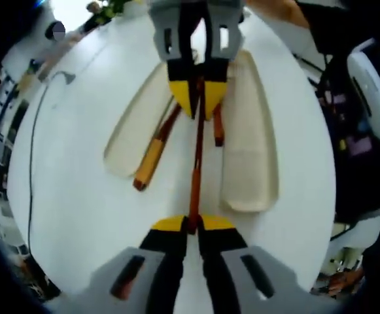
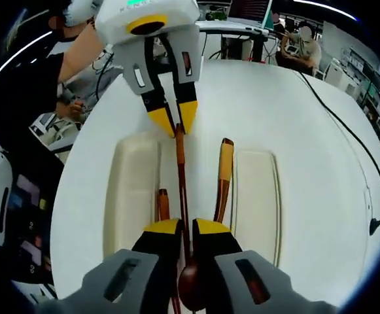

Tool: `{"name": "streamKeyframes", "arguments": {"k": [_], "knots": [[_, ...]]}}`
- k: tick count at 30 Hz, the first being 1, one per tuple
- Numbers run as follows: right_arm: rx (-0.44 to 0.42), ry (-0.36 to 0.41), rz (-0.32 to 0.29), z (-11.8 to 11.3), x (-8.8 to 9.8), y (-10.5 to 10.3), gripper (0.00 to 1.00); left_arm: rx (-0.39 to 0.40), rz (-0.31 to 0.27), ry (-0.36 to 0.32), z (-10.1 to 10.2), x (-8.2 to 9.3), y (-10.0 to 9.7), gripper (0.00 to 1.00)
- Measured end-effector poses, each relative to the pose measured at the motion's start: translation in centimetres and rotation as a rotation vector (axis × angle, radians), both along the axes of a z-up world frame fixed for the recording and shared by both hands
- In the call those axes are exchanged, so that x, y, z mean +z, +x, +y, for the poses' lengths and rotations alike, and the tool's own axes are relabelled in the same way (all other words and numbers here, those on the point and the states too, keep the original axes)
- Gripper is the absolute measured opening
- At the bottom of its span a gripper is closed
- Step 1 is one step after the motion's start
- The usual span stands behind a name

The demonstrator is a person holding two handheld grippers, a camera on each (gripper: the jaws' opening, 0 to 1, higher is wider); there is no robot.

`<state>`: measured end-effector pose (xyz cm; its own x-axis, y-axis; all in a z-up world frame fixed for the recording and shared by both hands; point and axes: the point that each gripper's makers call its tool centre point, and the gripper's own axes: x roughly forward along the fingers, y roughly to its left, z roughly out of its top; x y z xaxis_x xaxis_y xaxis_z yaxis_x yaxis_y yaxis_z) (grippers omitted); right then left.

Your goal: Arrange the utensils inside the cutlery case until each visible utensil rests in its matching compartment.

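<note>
A long dark wooden spoon (image 1: 195,163) lies along the gap between the two cream halves of the cutlery case (image 1: 248,150). My left gripper (image 1: 191,226) is shut on the spoon's handle end. My right gripper (image 1: 199,108) comes in from the top of the left gripper view, shut on the other end. In the right gripper view my right gripper (image 2: 188,229) pinches the spoon's (image 2: 182,176) neck, with the bowl just below its fingertips. My left gripper (image 2: 176,121) holds the far handle tip. Two more wooden utensils lie in the gap: an orange-handled one (image 2: 224,173) and a shorter one (image 2: 162,204).
The round white table (image 1: 78,196) carries a thin black cable (image 1: 31,170) near its edge, the same cable (image 2: 363,170) showing in the right gripper view. A person's arm (image 2: 78,55) reaches in behind the left gripper. People sit at desks (image 2: 301,39) beyond the table.
</note>
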<state>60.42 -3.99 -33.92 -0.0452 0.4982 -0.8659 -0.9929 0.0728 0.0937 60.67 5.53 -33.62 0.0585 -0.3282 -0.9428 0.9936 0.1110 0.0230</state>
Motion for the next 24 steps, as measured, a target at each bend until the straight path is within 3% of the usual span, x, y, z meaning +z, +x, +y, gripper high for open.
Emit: {"name": "streamKeyframes", "arguments": {"k": [5, 10, 14, 15, 19, 20, 24], "knots": [[0.049, -0.095, 0.032, 0.3, -0.2, -0.1, 0.03, -0.004, 0.005, 0.012, 0.0, 0.0, 0.0, 0.07], [0.061, -0.128, 0.003, 0.4, -0.2, -0.2, 0.03, 0.006, 0.014, 0.007, -0.1, 0.0, 0.1, 0.07], [0.060, -0.097, -0.003, 0.4, -0.2, -0.2, 0.03, -0.026, -0.007, -0.010, -0.3, 0.0, 0.1, 0.07], [0.101, -0.058, -0.020, 0.8, -0.1, -0.1, 0.03, -0.031, -0.010, -0.015, -0.5, 0.0, 0.2, 0.07], [0.050, 0.002, 0.035, 1.6, 0.1, -0.7, 0.02, -0.028, 0.001, -0.053, -1.3, 0.0, 0.4, 0.08], [0.037, -0.001, 0.054, 1.8, 0.1, -0.8, 0.02, -0.030, 0.002, -0.054, -1.4, 0.1, 0.4, 0.08], [0.026, -0.022, 0.038, 1.7, 0.1, -0.8, 0.02, -0.029, 0.000, -0.044, -1.4, 0.2, 0.4, 0.07]]}}
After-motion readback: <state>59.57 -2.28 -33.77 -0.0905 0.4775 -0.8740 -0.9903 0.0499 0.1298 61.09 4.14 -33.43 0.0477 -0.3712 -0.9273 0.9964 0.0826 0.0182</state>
